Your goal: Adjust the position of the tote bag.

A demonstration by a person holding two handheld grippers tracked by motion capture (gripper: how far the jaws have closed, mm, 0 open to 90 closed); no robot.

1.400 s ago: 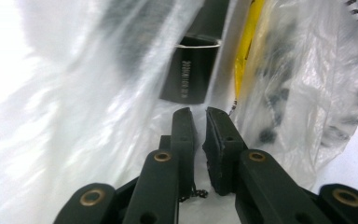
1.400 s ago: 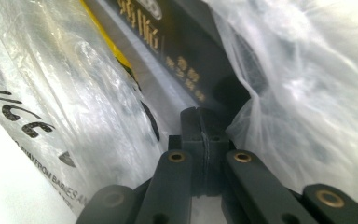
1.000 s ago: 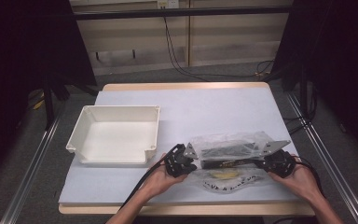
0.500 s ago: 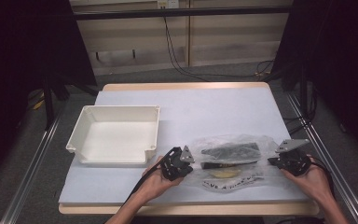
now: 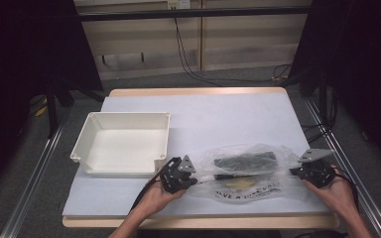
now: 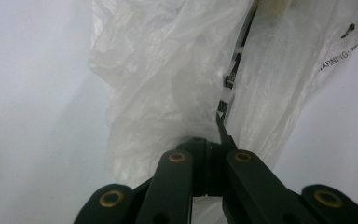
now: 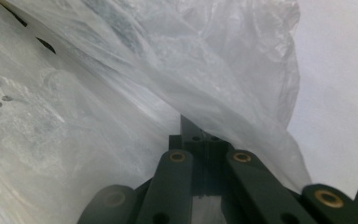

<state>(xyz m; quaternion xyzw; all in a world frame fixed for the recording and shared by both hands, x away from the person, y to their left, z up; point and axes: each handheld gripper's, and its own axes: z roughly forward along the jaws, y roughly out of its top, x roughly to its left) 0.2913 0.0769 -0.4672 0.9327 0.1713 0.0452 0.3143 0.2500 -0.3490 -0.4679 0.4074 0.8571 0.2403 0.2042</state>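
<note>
At the far left of the table (image 5: 129, 201) sits the white tray (image 5: 124, 171), empty and just beside your left gripper (image 5: 188, 179), so it stands closest to anything you pull that way. Your left gripper has its jaws closed tight on the left end of the clear plastic bag (image 5: 248, 171); in the left gripper view the film (image 6: 168, 93) bunches right at the jaw tips. The bag lies between your hands near the table's front edge, its long axis running left to right, with a dark object (image 5: 245, 162) and a pale yellowish one (image 5: 241, 183) inside. Your right gripper (image 5: 302, 171) is likewise pinched shut on the bag's right end. Both hands are equally near, one at each end, so the coming move likely turns on pulling along that axis. Nothing else stands between the bag and the tray.
</note>
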